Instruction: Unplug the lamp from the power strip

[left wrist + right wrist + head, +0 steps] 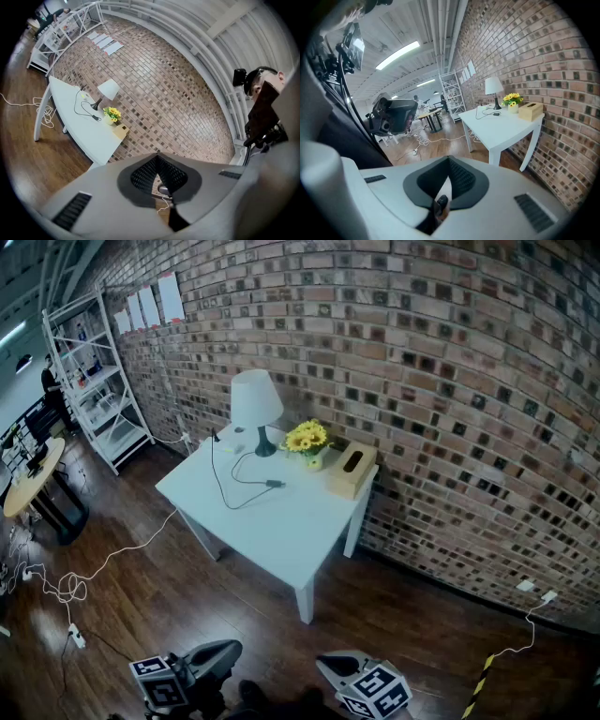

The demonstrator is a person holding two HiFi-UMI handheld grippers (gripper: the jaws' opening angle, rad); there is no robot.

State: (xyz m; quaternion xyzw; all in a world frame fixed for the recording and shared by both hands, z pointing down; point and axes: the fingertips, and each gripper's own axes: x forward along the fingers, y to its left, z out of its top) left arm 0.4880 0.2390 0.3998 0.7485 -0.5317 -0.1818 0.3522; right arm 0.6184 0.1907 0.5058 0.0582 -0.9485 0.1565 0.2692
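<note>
Nearest me, low in the head view: left gripper (228,650) and right gripper (328,664), both over the dark wooden plank floor (234,601), holding nothing and touching nothing. In each gripper's own view the ribbed pads meet at the tips. I read both as closed and empty.

A loose white cable (122,549) trails over the floor on my left, running toward the table.

Next out is the square white table (281,535), well apart from both grippers, ahead and a little left of the midline between them.

On it, a thin black cord (215,470) runs near-to-far along the left side, with a small black lump (274,484) on its loop.

The cord ends at a dark plug (215,437) at the table's far left corner. Just beside the plug lies a small pale block (231,448), which I take for the power strip. It is too small to confirm.

The white-shaded table lamp on its dark base (256,399) stands at the far edge, just right of that corner. Yellow flowers in a small vase (307,438) and a wooden tissue box (352,470) sit further right.

Behind everything is the red brick wall (450,381).

Judgement: the plug lies almost straight ahead of the left gripper, so that hand is the nearer one. It would have to open before it could take the plug. I cannot tell which way the plug points.
</note>
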